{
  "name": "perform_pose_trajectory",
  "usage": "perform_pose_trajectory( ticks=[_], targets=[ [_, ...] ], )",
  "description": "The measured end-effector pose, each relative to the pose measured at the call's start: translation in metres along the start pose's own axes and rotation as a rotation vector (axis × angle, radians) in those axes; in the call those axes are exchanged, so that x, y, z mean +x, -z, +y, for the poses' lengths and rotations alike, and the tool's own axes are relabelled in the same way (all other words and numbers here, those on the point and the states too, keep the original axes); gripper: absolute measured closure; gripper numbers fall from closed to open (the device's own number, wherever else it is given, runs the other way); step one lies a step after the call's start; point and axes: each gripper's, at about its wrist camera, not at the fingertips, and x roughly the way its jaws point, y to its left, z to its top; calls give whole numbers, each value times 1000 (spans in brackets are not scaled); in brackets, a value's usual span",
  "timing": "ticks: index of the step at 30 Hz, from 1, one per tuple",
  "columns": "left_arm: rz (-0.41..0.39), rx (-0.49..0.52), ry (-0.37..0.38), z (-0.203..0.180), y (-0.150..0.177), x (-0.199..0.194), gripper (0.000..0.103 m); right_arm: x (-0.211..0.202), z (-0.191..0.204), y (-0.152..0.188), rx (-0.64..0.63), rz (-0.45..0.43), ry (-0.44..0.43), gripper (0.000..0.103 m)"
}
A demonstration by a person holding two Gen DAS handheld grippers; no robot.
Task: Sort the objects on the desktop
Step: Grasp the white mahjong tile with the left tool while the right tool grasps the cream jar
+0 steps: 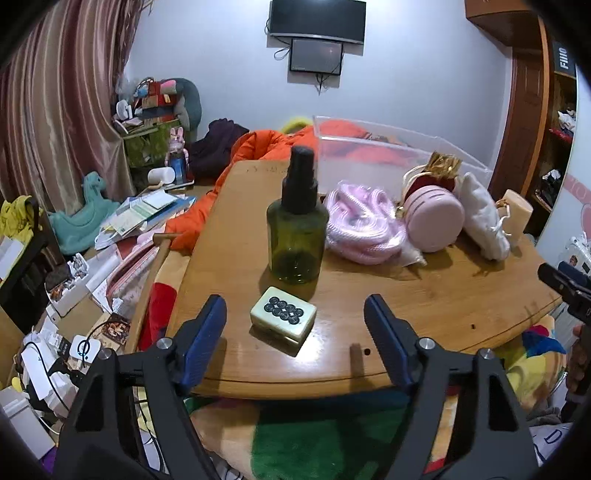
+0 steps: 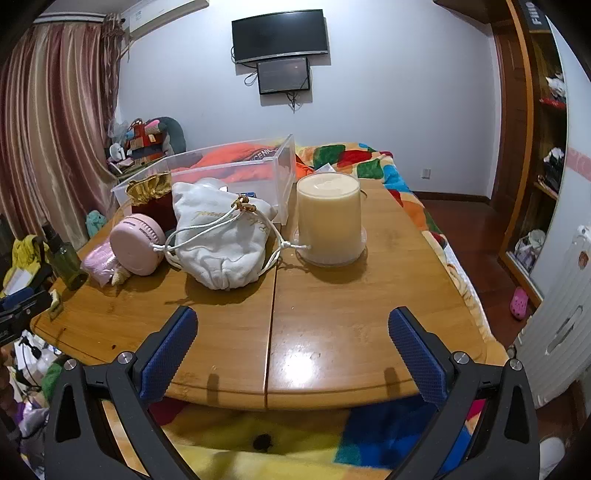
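A pale wall (image 2: 388,92) closes the far side of the room, with a dark screen (image 2: 279,35) mounted high and a smaller screen (image 2: 283,75) just below it, cables hanging beneath. Striped pink curtains (image 2: 55,129) hang on the left under an air conditioner (image 2: 166,16). A wooden shelf unit (image 2: 532,147) stands on the right above a dark red wooden floor (image 2: 465,229). A bed with a colourful patchwork blanket (image 2: 376,162) runs toward the far wall. Clutter covers the floor (image 1: 92,258) on the left.
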Motion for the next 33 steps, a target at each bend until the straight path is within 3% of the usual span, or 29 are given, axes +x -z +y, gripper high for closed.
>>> perform_pose_trajectory(
  ticks=[11, 18, 23, 25, 30, 33],
  targets=[
    [21, 7, -32, 0, 1, 17, 46, 24, -8, -23, -94, -9, 30, 1],
    [19, 17, -26, 0, 1, 18, 59, 53, -17, -40, -91, 14, 42, 14],
    [15, 30, -19, -5, 1, 18, 62, 63, -24, -49, -65, 22, 25, 18],
    [11, 38, -13, -7, 2, 18, 62, 68, -25, -53, -57, 30, 20, 23],
    [15, 61, 18, -14, 5, 15, 63, 79, -28, -59, -55, 48, 19, 45],
    [15, 68, 39, -19, 4, 13, 63, 83, -28, -61, -47, 51, 7, 48]
  ],
)
